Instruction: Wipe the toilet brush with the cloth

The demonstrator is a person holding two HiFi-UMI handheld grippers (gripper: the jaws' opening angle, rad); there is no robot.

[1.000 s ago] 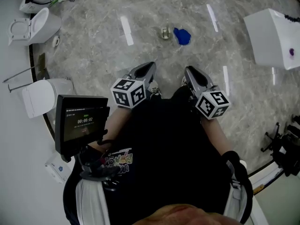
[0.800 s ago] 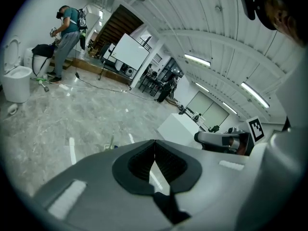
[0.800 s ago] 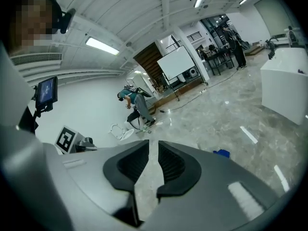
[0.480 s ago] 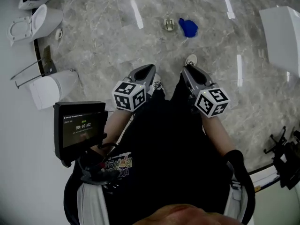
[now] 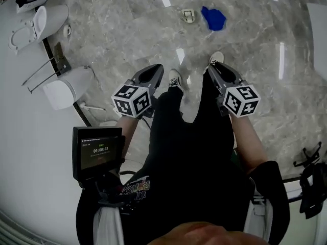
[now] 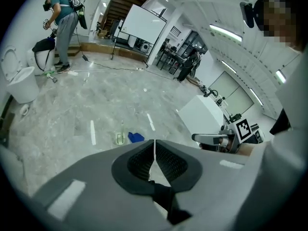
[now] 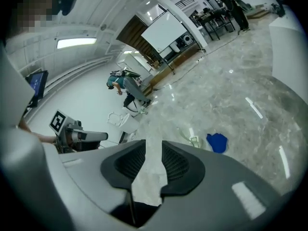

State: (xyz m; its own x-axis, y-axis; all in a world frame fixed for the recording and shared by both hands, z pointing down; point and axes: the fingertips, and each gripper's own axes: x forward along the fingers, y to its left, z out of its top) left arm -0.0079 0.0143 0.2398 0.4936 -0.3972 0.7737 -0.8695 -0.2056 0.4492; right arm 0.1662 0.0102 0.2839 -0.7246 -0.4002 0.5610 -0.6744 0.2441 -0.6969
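Head view puts the blue cloth (image 5: 213, 18) in a crumpled heap on the grey marble floor (image 5: 127, 40), with the toilet brush (image 5: 188, 16) just beside it on its left. The brush is a small pale thing, too small here to tell handle from holder. Both lie well ahead of the person's shoes (image 5: 176, 78) and well apart from either tool. The cloth looks soft, light and limp, so a raised fold near its top should give the best pinch. The brush is probably stiff, light plastic that could skid or tip on the polished stone, so it would best be taken by the handle, clear of the bristles. The left tool (image 5: 155, 69) and the right tool (image 5: 214, 68) both point down and forward over the person's legs, but this view does not show their jaws. Left gripper view does: the jaws have just begun to part yet stand all but together, a hairline of floor between the pads and nothing in them. Right gripper view shows its jaws, lately opening, plainly apart with bare floor between them and nothing held. Only the two gripper views show the wider room, with another person (image 6: 62, 18) bent at a toilet (image 6: 21, 83) and a white box (image 6: 204, 117) on the floor. Only the head view shows the small screen (image 5: 99, 154) at the person's chest.
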